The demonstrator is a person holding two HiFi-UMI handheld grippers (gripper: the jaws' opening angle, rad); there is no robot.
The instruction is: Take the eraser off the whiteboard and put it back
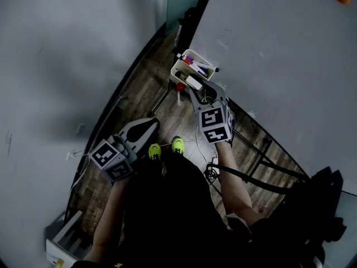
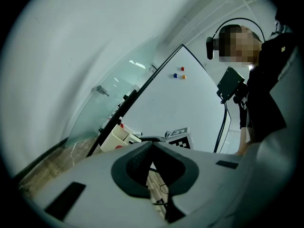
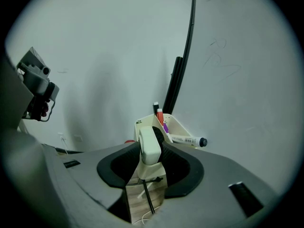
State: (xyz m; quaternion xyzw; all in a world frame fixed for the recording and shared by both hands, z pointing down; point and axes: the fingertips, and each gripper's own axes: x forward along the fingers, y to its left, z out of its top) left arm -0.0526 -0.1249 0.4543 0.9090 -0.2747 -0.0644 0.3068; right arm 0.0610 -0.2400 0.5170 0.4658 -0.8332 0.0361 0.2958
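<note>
Right gripper (image 3: 150,149) grasping white rectangular eraser (image 3: 148,141)
Long axis lies along the fingers (image 3: 175,165), toward cream plastic tray (image 3: 181,127); left gripper (image 2: 151,146) clenched, empty.

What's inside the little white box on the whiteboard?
Inside the box stand a red marker and a purple marker; a black-capped marker lies across its rim. The white eraser sits there too, pinched by the right gripper. The box's bottom is hidden.

The grey left gripper (image 1: 149,125), at 8 o'clock, has its jaws together. The right gripper (image 1: 195,89), pointing toward 11 o'clock, clamps a white block eraser (image 3: 149,146).
</note>
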